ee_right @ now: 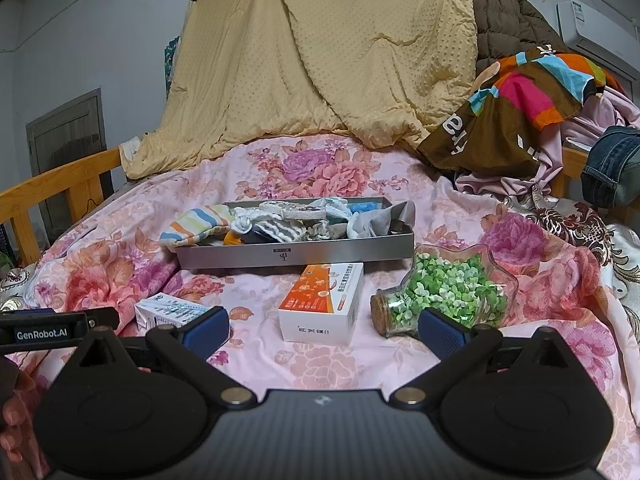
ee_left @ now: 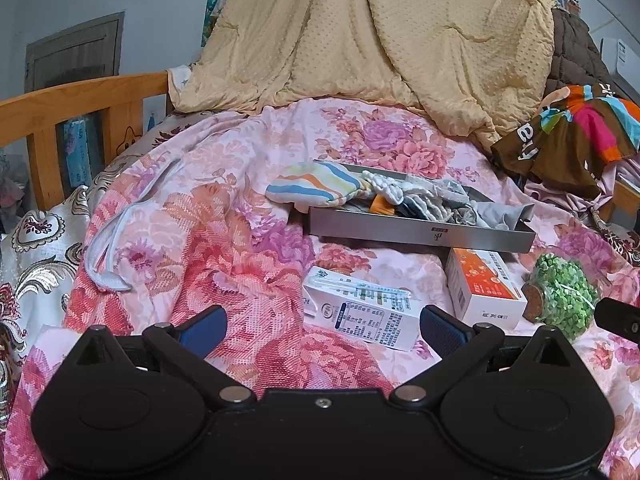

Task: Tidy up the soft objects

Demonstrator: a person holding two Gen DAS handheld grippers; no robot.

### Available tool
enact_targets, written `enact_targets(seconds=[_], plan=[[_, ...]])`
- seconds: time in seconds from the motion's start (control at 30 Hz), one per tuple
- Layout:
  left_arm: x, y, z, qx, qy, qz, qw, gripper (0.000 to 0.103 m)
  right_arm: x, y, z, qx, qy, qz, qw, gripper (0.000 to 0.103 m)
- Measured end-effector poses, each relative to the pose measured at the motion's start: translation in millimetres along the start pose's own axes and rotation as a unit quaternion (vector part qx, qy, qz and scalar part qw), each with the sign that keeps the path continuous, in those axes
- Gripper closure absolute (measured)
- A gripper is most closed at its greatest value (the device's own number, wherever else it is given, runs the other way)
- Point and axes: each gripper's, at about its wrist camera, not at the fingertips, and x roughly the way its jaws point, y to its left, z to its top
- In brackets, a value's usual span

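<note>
A long metal tray [ee_left: 420, 234] [ee_right: 296, 256] lies on the floral bedspread, filled with several small socks and cloths. A striped sock [ee_left: 316, 188] [ee_right: 200, 224] hangs over the tray's left end. A white strap-like cloth [ee_left: 108, 256] lies on the bedspread at the left. My left gripper [ee_left: 322, 330] is open, low over the bedspread, near a milk carton [ee_left: 360, 308]. My right gripper [ee_right: 324, 330] is open too, with nothing between its fingers, short of the orange-and-white box [ee_right: 324, 304].
A glass jar of green bits [ee_right: 444, 292] [ee_left: 560, 300] lies on its side at the right. A yellow quilt [ee_right: 320, 60] hangs at the back. Colourful clothes [ee_right: 516, 108] pile at the right. A wooden bed rail [ee_left: 80, 108] runs along the left.
</note>
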Motion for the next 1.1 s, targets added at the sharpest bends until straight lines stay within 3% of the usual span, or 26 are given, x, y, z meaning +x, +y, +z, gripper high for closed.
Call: enact_targets(seconds=[1.1], plan=[[1.8, 1.1, -1.8, -0.001, 0.003, 0.0, 1.0, 0.001, 0.8, 0.2, -0.4, 0.0, 0.001, 0.0, 1.0, 0.0]])
